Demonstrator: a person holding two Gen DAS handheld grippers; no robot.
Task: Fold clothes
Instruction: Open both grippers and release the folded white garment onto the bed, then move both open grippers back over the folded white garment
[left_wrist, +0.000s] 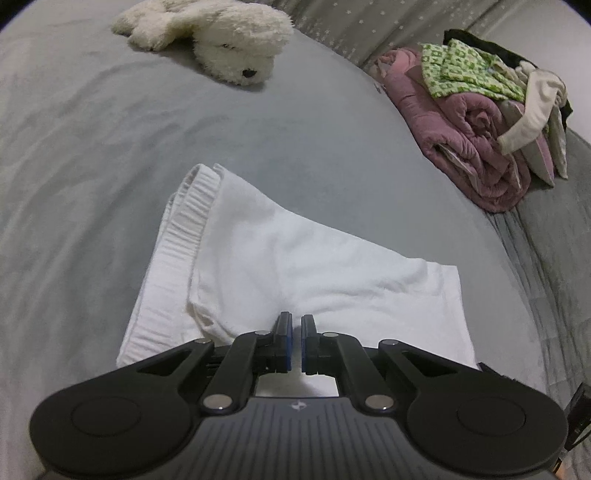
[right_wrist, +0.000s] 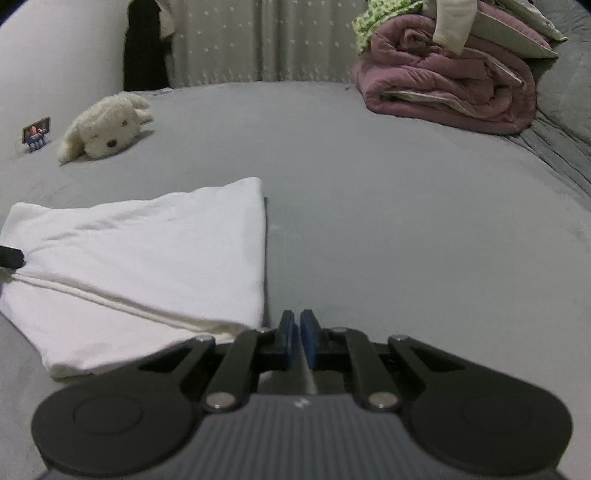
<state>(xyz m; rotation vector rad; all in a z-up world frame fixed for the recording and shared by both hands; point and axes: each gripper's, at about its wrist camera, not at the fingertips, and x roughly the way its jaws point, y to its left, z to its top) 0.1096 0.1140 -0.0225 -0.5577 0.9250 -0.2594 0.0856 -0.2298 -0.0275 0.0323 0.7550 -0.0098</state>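
Ribbing on the white garment folded on the bed shows only from my closed left gripper. Only my closed, empty right gripper sees a small card, unreadable.

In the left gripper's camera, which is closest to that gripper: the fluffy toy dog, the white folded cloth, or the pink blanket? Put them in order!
1. White cloth, right at the left gripper.
2. Pink blanket, far right.
3. Toy dog, far back, left.

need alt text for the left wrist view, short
The left tool, jaws shut, sits over a folded white garment on a grey bed. A white plush dog lies beyond; a pile of clothes sits far right.
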